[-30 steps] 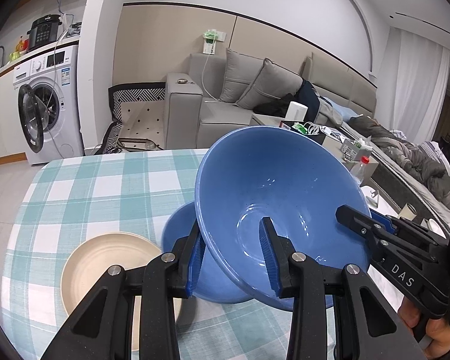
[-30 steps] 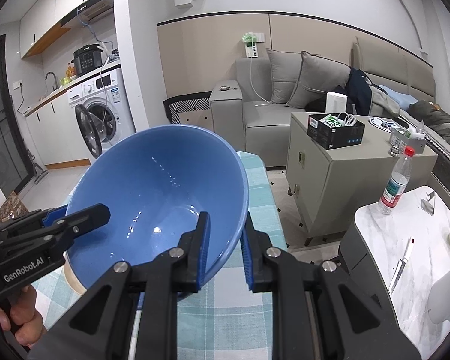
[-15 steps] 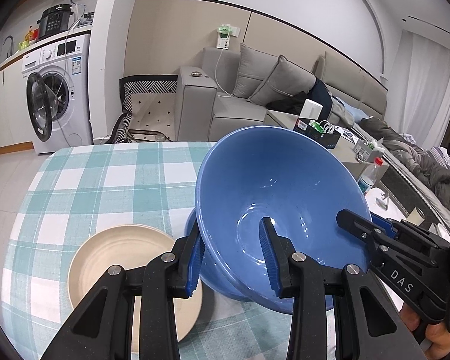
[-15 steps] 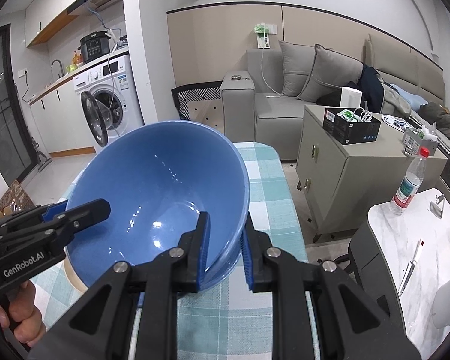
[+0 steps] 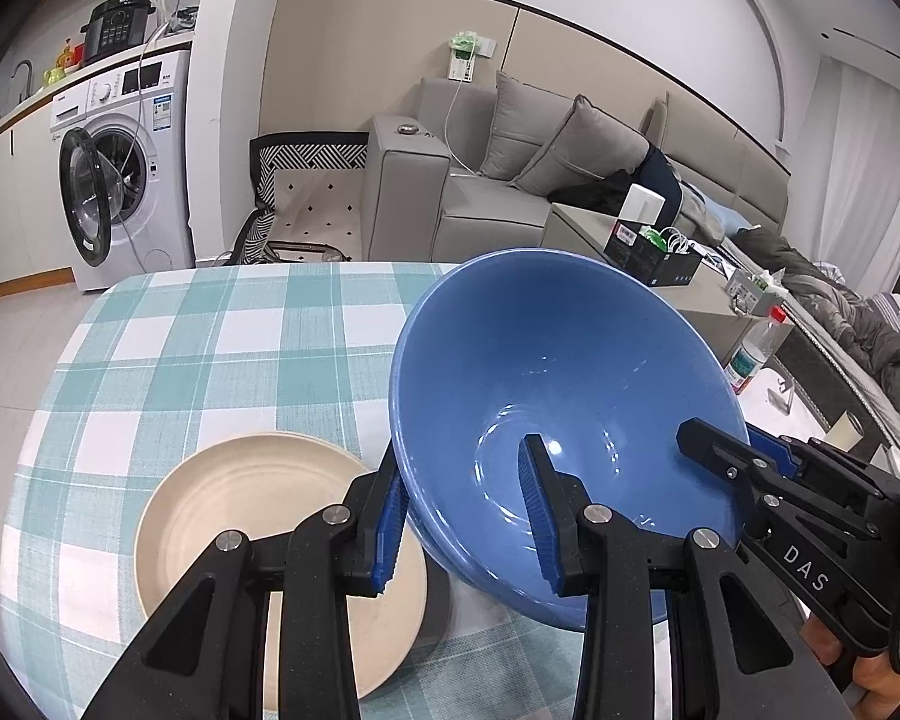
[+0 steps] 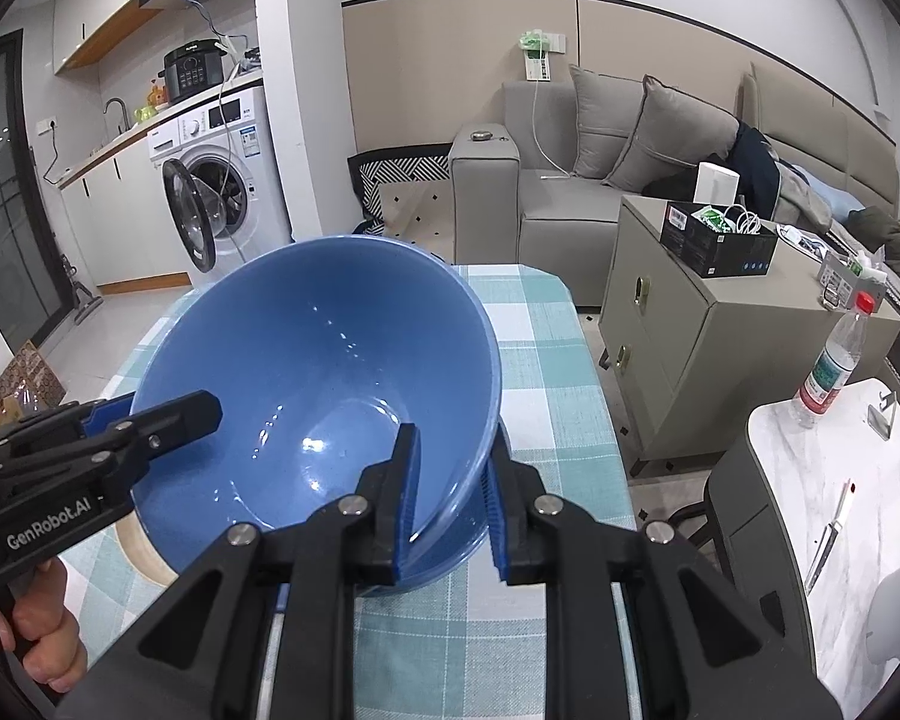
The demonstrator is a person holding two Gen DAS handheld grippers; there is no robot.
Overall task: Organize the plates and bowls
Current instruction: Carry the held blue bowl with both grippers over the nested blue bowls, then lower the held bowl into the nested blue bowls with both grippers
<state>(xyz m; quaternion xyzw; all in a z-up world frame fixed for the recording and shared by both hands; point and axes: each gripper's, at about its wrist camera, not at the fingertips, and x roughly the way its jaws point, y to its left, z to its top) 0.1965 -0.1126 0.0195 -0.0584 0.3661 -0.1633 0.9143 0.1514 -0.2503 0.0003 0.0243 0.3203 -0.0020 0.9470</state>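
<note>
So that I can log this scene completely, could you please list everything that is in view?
upper blue bowl: one, blue, tilted above the table, rim in both grippers
lower blue bowl: one, blue, mostly hidden under the first
plate: one, cream, on the table left of the bowls
table: one, teal-and-white checked cloth
washing machine: one, white, door open, far left
sofa: one, grey, behind the table
cabinet: one, beige, right of the table
water bottle: one, clear with red cap, right side
left gripper: black, blue pads, shut on the bowl's rim
right gripper: same, on the opposite rim
</note>
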